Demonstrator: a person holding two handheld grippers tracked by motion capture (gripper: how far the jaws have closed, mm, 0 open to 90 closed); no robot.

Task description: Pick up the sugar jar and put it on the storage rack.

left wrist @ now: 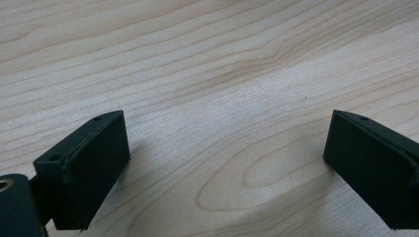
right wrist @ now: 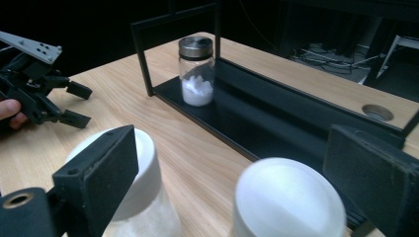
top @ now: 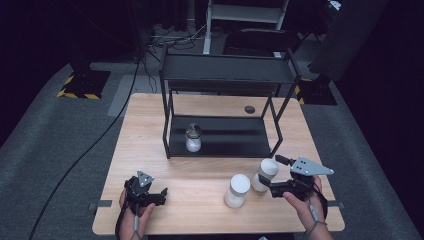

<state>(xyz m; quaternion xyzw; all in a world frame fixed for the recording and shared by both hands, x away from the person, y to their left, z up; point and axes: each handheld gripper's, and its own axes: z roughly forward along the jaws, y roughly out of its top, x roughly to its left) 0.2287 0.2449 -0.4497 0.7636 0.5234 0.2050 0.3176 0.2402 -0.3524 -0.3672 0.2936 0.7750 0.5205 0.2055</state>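
Two white-lidded jars stand on the wooden table [top: 200, 170] near its front: one [top: 237, 190] toward the middle, one [top: 265, 175] to its right. My right gripper [top: 267, 186] is open, its jaws on either side of the right jar [right wrist: 289, 202] without closing on it. The other white jar [right wrist: 148, 197] sits partly behind that gripper's left jaw. A glass jar [top: 193, 137] with a metal lid and white contents stands on the lower shelf of a black rack [top: 220, 142]; it is also in the right gripper view [right wrist: 196, 71]. My left gripper [top: 162, 196] is open over bare wood [left wrist: 222, 148].
The black two-tier rack [right wrist: 296, 118] spans the middle of the table, its top shelf [top: 227, 68] bare. A round cable hole [top: 249, 109] lies behind it. Beyond the table are dark floor, cables and a stand. The left gripper [right wrist: 49, 98] shows across the table.
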